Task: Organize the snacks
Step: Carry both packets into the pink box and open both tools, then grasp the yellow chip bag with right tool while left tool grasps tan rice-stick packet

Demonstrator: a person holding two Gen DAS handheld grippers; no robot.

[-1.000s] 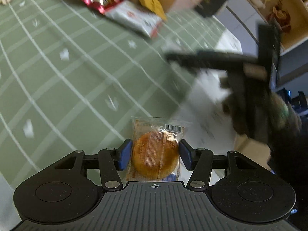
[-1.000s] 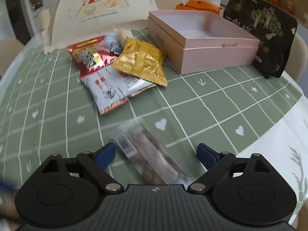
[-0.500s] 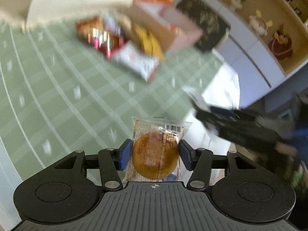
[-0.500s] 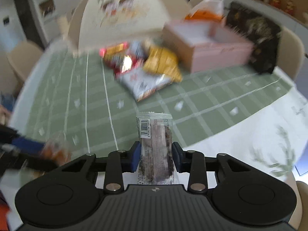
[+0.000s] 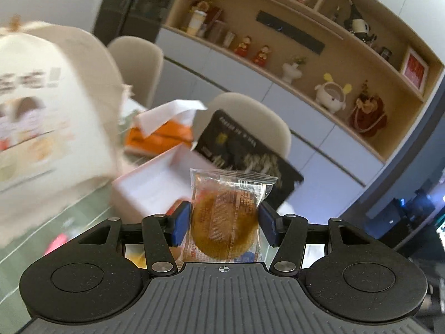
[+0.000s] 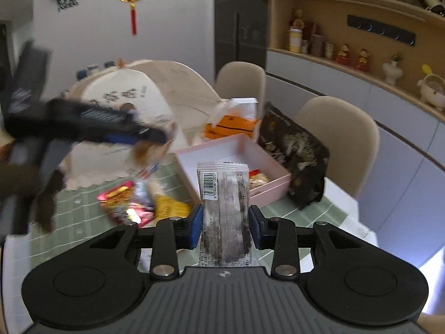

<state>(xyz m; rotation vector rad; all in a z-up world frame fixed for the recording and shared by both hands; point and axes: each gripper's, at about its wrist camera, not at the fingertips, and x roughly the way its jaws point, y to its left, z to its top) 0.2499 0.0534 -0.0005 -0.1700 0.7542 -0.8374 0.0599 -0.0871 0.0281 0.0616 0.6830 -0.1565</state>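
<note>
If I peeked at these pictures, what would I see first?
Two snacks held up close: a round golden cake in a clear wrapper pinched in the left gripper, and a long dark snack bar in the right gripper. Behind them an open pink box waits on the green checked tablecloth.

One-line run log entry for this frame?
left gripper: shut on round cake packet | right gripper: shut on dark snack bar | pink box: open, ahead

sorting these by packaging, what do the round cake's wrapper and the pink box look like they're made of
Round golden cake's wrapper: thin clear plastic film, glossy; the cake shows through, and the top edge is crimped. Open pink rectangular box: probably matte paperboard, given its stiff, straight, thin walls and absence of shine.
</note>
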